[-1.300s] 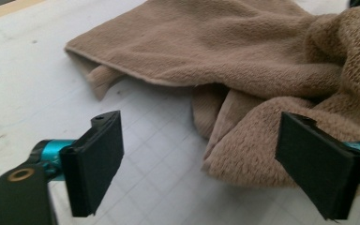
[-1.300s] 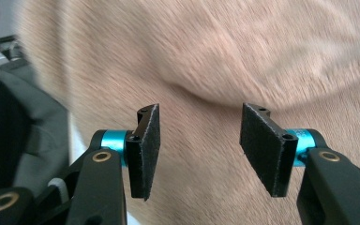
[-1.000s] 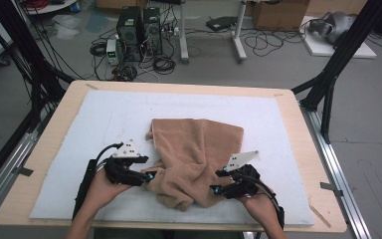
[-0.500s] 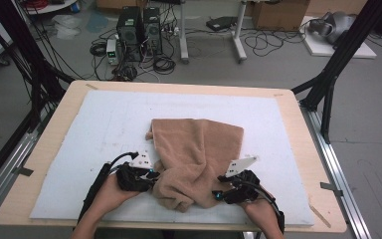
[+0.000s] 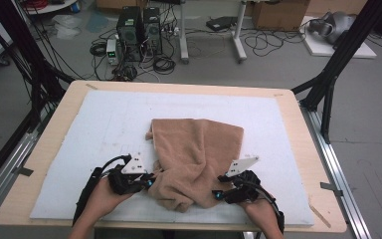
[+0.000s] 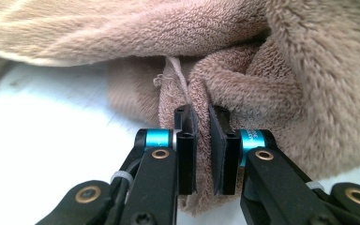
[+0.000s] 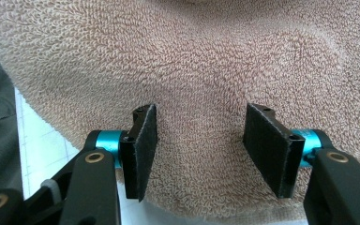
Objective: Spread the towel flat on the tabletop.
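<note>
No legible text, labels, brands, numbers or signs in any view. Faint printing sits on the blue collar of the left tool (image 6: 200, 140) in the left gripper view, too small and blurred to read.

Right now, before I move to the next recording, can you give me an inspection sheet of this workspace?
Surface: wooden table under a white mat.
Job's things: rumpled tan terry towel, near end bunched.
Clutter: nothing seen on the mat.
Grippers: left gripper has just closed, pinching a towel fold; right gripper open, jaws apart over the towel.
Cables: black cable trails from the left gripper.
Surroundings: computer towers, floor wiring, cardboard boxes.
</note>
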